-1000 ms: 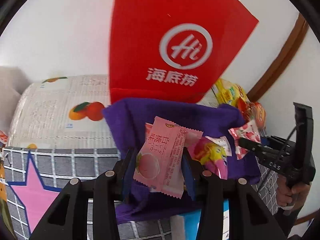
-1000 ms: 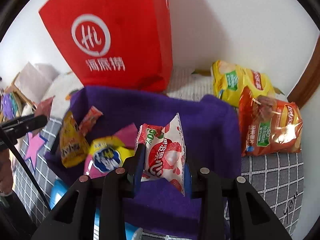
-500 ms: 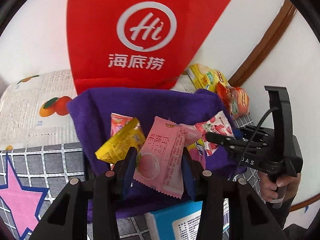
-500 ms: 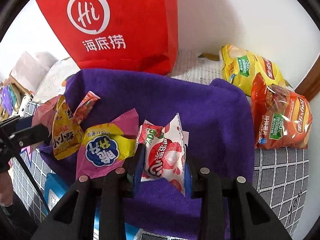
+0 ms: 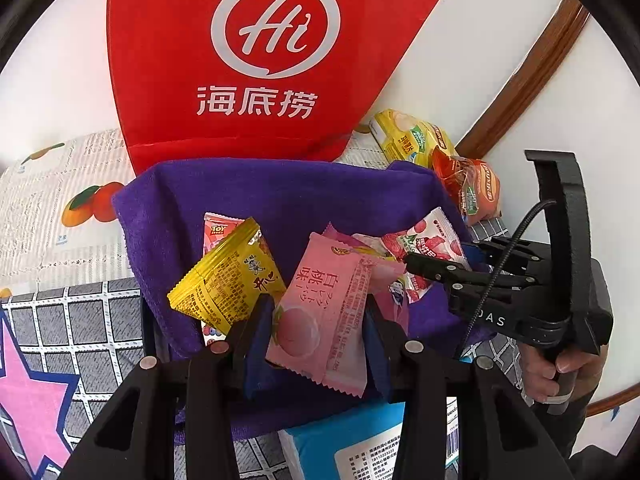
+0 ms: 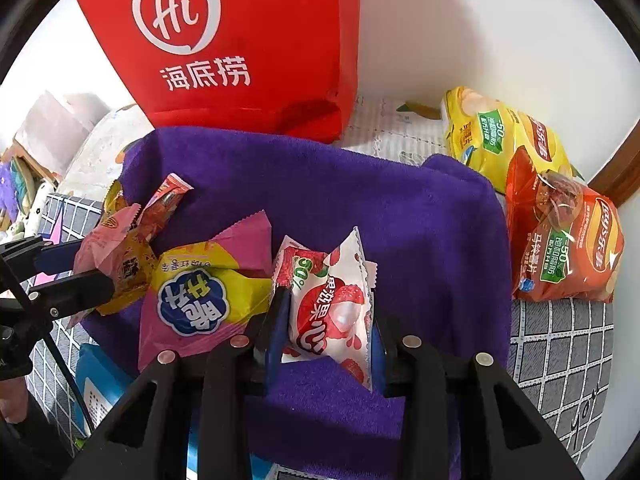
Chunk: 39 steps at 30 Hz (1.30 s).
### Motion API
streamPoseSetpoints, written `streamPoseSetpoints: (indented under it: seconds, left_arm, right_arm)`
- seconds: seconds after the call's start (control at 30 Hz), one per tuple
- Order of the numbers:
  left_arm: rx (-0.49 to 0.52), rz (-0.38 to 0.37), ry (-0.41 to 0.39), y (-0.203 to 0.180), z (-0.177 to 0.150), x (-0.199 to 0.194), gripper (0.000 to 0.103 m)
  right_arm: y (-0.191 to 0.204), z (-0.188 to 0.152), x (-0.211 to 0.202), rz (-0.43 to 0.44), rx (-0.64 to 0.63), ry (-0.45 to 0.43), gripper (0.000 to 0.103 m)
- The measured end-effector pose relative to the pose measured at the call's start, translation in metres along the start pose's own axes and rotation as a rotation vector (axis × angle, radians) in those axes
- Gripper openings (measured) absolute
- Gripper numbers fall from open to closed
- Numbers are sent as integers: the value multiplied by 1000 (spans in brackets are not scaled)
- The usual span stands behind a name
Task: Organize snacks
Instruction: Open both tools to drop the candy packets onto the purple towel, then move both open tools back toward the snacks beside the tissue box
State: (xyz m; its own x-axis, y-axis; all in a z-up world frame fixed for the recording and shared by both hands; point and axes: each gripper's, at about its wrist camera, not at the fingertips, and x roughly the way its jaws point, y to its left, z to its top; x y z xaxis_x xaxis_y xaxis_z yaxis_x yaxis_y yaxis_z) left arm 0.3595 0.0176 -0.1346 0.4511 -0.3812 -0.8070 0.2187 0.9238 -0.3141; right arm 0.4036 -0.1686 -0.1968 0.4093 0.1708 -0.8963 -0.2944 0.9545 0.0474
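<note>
Snacks lie on a purple towel [image 6: 360, 200] in front of a tall red bag [image 5: 256, 60]. The left hand-held gripper [image 5: 316, 320] squeezes a pink peach candy pack [image 5: 320, 312] over the towel's near edge, right beside a yellow snack pack [image 5: 228, 276]. The right hand-held gripper [image 6: 326, 332] pinches a red and white lychee jelly pack [image 6: 332, 308] next to a pink and yellow pack [image 6: 200, 292], and two chip bags [image 6: 560, 232] sit off to the right.

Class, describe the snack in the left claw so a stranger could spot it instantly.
Find the big red bag; below it lies a purple towel. Above its near edge, the left claw pinches a pale pink packet, the only one showing a peach.
</note>
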Motion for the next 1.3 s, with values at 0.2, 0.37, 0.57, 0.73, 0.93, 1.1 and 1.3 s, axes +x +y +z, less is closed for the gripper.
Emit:
streamPoseSetpoints:
  seconds: [0.2, 0.37, 0.57, 0.73, 0.93, 1.1, 1.3]
  left_arm:
    - [1, -7, -7, -1, 0, 0, 41]
    - [0, -4, -11, -1, 0, -1, 42]
    - [0, -5, -20, -1, 0, -2, 42]
    - [-4, 12, -31, -5, 0, -8, 61]
    - [7, 16, -62, -10, 1, -26, 61]
    - [6, 26, -101, -12, 1, -53, 62]
    - [9, 63, -123, -17, -17, -87, 65]
  right_arm:
    - [-2, 0, -2, 3, 2, -11, 48]
    - [-1, 1, -19, -10, -1, -69, 58]
    - [-7, 2, -41, -1, 36, -120, 58]
    - [-5, -1, -65, -7, 49, -169, 58]
    - [4, -11, -88, 4, 76, -205, 59]
    - [18, -34, -100, 15, 81, -195, 59]
    - [30, -74, -117, 54, 113, -182, 59]
